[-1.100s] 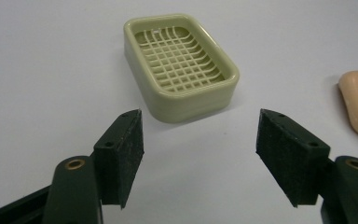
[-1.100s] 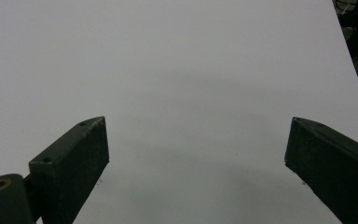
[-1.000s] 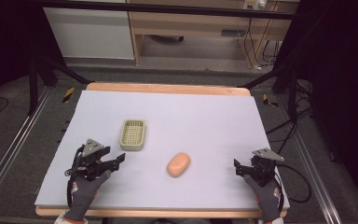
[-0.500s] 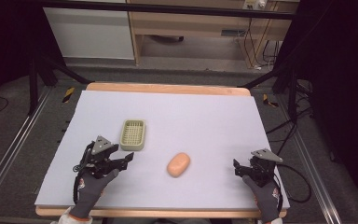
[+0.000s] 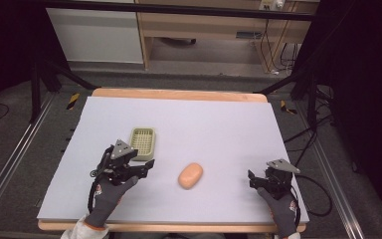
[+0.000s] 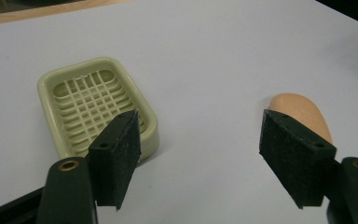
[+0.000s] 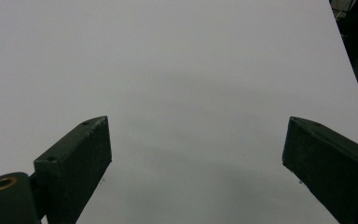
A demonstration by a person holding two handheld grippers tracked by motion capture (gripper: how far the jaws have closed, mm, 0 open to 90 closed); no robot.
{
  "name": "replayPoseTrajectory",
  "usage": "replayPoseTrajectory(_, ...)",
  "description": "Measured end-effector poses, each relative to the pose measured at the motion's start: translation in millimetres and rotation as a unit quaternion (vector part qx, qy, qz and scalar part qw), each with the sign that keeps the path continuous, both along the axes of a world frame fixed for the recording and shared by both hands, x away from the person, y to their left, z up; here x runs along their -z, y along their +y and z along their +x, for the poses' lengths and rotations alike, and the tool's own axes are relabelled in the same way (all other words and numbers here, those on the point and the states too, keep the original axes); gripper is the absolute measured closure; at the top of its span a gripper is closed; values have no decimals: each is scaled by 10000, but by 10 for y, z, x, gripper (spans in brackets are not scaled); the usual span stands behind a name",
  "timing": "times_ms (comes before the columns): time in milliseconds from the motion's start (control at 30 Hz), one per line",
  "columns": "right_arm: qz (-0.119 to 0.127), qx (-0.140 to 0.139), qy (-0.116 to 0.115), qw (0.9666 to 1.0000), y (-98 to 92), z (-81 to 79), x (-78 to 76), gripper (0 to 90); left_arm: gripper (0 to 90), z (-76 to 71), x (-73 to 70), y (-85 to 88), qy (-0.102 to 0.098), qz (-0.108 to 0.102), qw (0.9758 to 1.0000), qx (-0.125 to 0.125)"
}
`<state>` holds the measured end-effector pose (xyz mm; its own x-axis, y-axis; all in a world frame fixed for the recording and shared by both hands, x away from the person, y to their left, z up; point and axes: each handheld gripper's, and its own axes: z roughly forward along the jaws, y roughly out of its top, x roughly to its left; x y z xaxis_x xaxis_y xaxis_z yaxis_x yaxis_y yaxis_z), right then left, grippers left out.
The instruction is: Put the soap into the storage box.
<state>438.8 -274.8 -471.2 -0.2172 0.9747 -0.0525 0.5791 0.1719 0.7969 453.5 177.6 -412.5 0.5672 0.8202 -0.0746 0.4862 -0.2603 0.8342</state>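
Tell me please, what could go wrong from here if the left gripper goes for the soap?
1. The left gripper is open beside the soap dish; a sideways swing toward the soap could perhaps knock the dish.
2. The soap looks smooth and rounded, so the jaws may squeeze it out or push it along the table.
3. The right gripper, open, is far from the soap and could hardly steady it.

The desk [image 5: 179,94] has a pale wood edge under a matt, smooth lilac-white sheet [image 5: 204,124]. At 9 o'clock of the smooth, matt peach bar of soap [image 5: 190,175], the soap dish [image 6: 95,109] looks like glossy cream-green plastic. The left tool [image 6: 205,158] wears rough, matt black pads [image 6: 121,154].
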Motion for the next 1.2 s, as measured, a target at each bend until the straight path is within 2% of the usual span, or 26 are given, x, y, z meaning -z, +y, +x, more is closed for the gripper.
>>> replayPoseTrajectory(300, -15, -18, 24, 10000, 3, -2, -1, 100, 281, 48, 34, -141, 64, 66, 9999, 100)
replayPoseTrajectory(700, 99, -21, 53, 9999, -3, -2, -1, 106, 275, 94, -11, -354, 62, 119, 9997, 203)
replayPoseTrajectory(867, 89, 0, 53, 9999, -15, -1, 2, 106, 275, 98, 6, -429, 83, 224, 9993, 276)
replayPoseTrajectory(1200, 80, 10, 58, 10000, -7, -1, 4, 107, 272, 118, 26, -576, 131, 267, 9987, 404)
